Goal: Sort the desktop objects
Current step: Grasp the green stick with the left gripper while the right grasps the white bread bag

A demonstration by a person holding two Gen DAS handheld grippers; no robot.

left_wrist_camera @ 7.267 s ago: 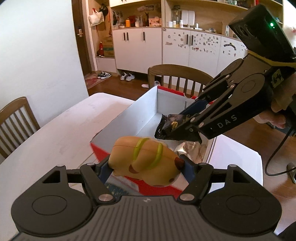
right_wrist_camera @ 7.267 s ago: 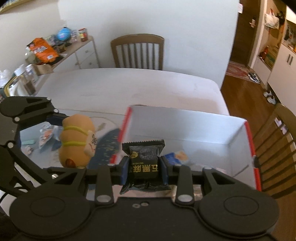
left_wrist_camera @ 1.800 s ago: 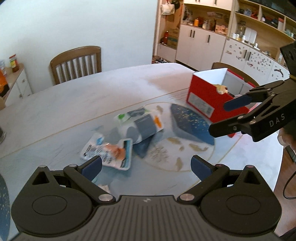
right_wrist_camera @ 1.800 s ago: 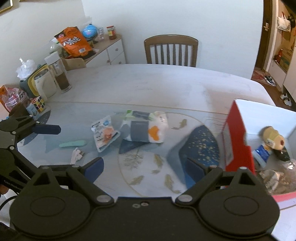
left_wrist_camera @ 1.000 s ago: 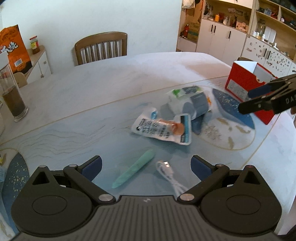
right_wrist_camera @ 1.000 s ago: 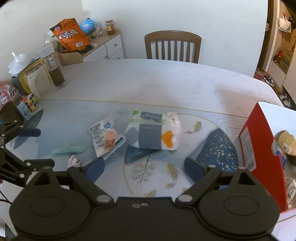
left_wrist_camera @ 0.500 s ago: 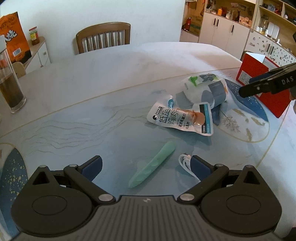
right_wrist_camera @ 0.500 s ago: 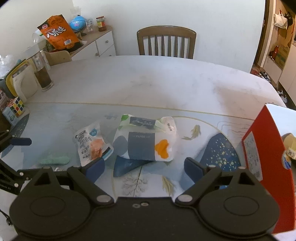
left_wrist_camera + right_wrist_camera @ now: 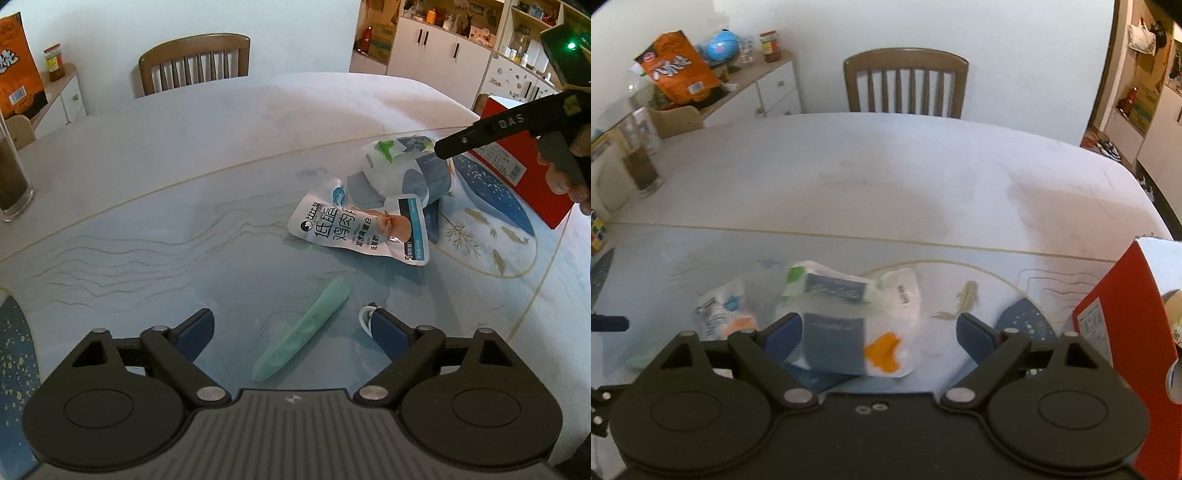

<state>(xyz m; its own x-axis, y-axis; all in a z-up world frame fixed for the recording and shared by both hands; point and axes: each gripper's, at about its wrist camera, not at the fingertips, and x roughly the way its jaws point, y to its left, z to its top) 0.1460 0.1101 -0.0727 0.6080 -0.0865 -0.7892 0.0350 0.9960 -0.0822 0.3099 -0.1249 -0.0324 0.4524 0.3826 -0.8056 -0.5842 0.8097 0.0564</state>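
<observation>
My left gripper [image 9: 293,332] is open, low over the table, with a mint-green stick [image 9: 303,328] lying between its fingers. A white cable [image 9: 365,317] peeks out by its right finger. A white chicken snack pouch [image 9: 360,230] lies beyond, and a tissue pack [image 9: 400,170] behind it. My right gripper [image 9: 879,338] is open, its fingers on either side of the tissue pack [image 9: 853,321]. The pouch [image 9: 720,310] lies to its left. The red box [image 9: 1126,332] stands at the right and also shows in the left wrist view [image 9: 517,162].
A glass with dark liquid [image 9: 11,177] stands at the table's left. A wooden chair [image 9: 905,81] is at the far side. A Rubik's cube [image 9: 596,229] sits at the left edge. A sideboard with an orange snack bag [image 9: 677,70] is beyond.
Both grippers have let go of their earlier items into the box and moved back left. The left has dropped around the green stick; the right has closed in over the tissue pack.
</observation>
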